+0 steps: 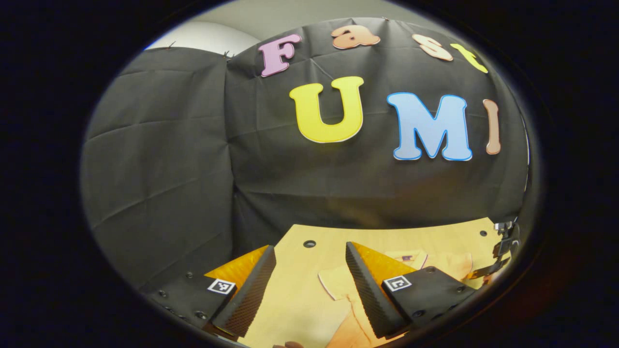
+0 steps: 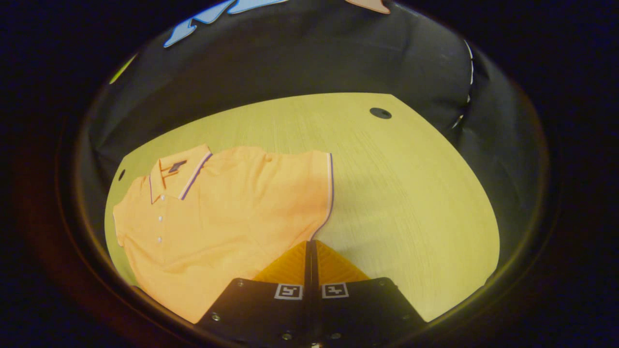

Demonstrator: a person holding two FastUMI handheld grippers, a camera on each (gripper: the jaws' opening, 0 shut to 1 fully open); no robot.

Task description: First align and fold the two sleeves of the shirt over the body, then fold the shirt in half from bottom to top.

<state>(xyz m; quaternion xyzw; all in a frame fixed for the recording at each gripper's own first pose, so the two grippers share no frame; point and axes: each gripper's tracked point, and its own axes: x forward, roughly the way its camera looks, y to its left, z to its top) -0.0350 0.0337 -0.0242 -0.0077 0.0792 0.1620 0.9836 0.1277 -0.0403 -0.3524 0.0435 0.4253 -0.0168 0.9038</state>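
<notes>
Shirt point(image 2: 222, 203) lies flat on the desk point(image 2: 411, 193); right tool point(image 2: 309, 249) closed at the sleeve hem, possibly gripping nothing, left tool point(image 1: 309, 270) gaping empty, so the fold may slip.

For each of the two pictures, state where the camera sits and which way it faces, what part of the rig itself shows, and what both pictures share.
Left gripper view: rides on the left gripper, faces the booth's cloth wall across the table's far edge; its own two fingers stand apart at the bottom.
Right gripper view: rides on the right gripper, looks down on the table and the orange shirt; its own fingers are closed together at the sleeve's lower edge.
Shared: the table, the shirt and the cloth wall.
</notes>
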